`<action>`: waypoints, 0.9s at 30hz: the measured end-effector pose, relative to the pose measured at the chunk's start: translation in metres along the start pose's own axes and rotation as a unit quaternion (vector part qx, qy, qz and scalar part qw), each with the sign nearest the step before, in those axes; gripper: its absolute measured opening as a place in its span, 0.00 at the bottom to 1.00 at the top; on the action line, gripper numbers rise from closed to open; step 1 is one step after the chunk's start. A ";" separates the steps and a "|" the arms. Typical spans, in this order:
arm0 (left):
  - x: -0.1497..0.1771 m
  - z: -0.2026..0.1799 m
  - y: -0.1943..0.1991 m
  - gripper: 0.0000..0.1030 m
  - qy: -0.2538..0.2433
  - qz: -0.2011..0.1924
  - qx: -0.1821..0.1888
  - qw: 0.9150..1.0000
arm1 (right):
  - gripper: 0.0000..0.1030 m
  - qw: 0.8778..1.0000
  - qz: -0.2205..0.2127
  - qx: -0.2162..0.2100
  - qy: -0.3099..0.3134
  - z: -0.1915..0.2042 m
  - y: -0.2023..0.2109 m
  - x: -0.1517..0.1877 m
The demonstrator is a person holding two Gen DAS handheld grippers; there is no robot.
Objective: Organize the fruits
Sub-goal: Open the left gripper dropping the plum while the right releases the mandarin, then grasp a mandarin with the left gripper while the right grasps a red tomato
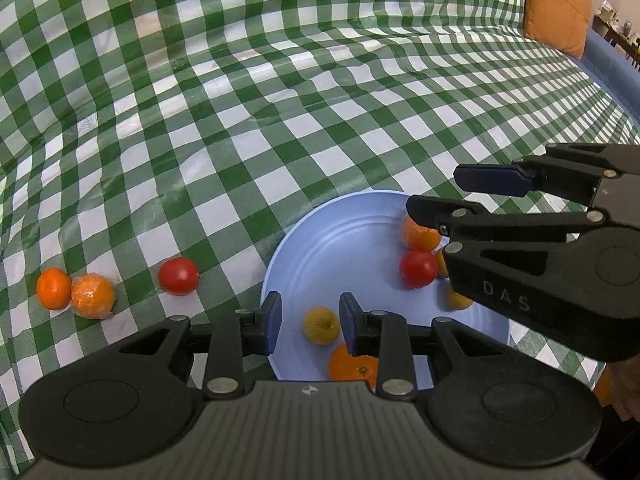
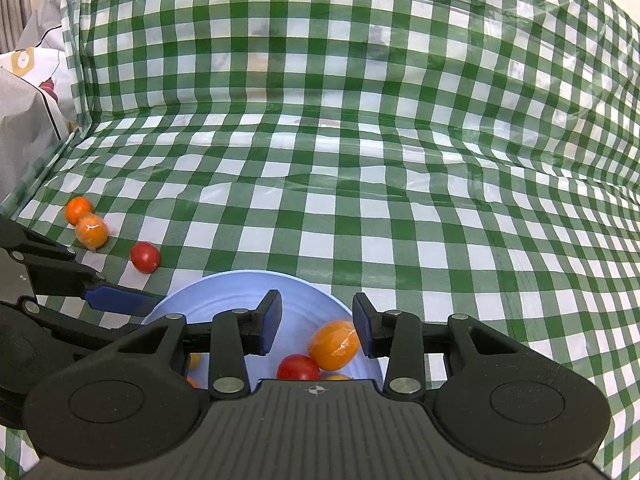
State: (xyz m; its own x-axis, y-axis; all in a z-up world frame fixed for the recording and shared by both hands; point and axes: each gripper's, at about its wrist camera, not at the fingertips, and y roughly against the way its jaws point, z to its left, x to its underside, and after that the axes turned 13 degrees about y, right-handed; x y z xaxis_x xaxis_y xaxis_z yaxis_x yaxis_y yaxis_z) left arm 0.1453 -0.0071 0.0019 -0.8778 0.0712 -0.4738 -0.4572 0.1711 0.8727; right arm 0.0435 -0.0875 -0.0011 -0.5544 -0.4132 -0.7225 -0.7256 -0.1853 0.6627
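Everywhere green-checked tablecloth (image 1: 280, 100), orange cushion (image 1: 558, 4) beyond.

The setting is a home, most likely a living room. A green-and-white checked cloth (image 1: 240, 120) covers a soft, sofa-like surface; behind the cloth's flat part it rises like a backrest. An orange cushion (image 1: 558, 4) rests at the cloth's far right corner on a blue edge (apparently upholstery). Beyond the cushion, blurred household clutter is visible.
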 end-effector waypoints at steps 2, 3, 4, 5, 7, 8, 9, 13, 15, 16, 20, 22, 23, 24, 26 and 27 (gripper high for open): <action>0.000 0.001 0.001 0.35 0.003 -0.001 -0.001 1.000 | 0.40 1.000 0.000 0.000 0.001 0.003 0.000 -0.001; 0.000 0.002 0.002 0.35 0.004 -0.002 -0.001 1.000 | 0.40 1.000 0.000 0.000 0.002 0.004 -0.001 -0.002; 0.000 0.002 0.002 0.35 0.005 -0.003 -0.002 1.000 | 0.40 1.000 0.000 0.000 0.002 0.005 -0.001 -0.002; 0.000 0.003 0.003 0.36 0.005 -0.003 -0.003 1.000 | 0.40 1.000 0.000 0.000 0.003 0.007 -0.002 -0.003; 0.000 0.005 0.004 0.36 0.007 -0.004 -0.004 1.000 | 0.40 1.000 0.000 0.001 0.003 0.009 -0.003 -0.004; 0.000 0.006 0.004 0.37 0.008 -0.005 -0.004 1.000 | 0.40 1.000 0.001 0.001 0.004 0.011 -0.003 -0.005; -0.001 0.008 0.005 0.37 0.010 -0.006 -0.005 1.000 | 0.40 1.000 0.000 0.001 0.004 0.012 -0.003 -0.005; -0.003 0.016 0.009 0.38 0.019 -0.010 -0.007 1.000 | 0.42 1.000 -0.002 0.002 0.004 0.018 -0.005 -0.010; -0.006 0.028 0.013 0.40 0.032 -0.016 -0.011 0.999 | 0.42 1.000 -0.005 0.001 0.003 0.021 -0.005 -0.012; -0.008 0.033 0.015 0.42 0.040 -0.019 -0.015 0.999 | 0.42 1.000 -0.006 0.001 0.002 0.023 -0.005 -0.014; -0.018 0.073 0.025 0.43 0.097 -0.033 -0.027 0.994 | 0.42 1.000 -0.007 -0.003 -0.001 0.031 -0.008 -0.019; -0.022 0.099 0.029 0.43 0.132 -0.038 -0.037 0.990 | 0.42 1.000 -0.008 -0.007 0.000 0.036 -0.009 -0.021; -0.023 0.109 0.030 0.43 0.145 -0.039 -0.042 0.988 | 0.42 1.000 -0.009 -0.010 0.001 0.040 -0.010 -0.023; -0.023 0.121 0.032 0.43 0.161 -0.041 -0.047 0.985 | 0.42 1.000 -0.009 -0.012 0.002 0.043 -0.010 -0.024; -0.021 0.144 0.034 0.44 0.191 -0.046 -0.054 0.979 | 0.42 1.000 -0.011 -0.018 0.003 0.049 -0.012 -0.027; -0.019 0.153 0.034 0.47 0.204 -0.048 -0.057 0.976 | 0.42 1.000 -0.011 -0.021 0.003 0.052 -0.013 -0.029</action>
State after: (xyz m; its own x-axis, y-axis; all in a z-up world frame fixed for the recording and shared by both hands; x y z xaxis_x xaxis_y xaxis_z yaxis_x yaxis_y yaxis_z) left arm 0.1688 0.1475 0.0228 -0.8032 -0.3418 -0.4879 -0.5327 0.0456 0.8451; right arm 0.0478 -0.0267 0.0009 -0.5349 -0.4143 -0.7364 -0.7203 -0.2321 0.6538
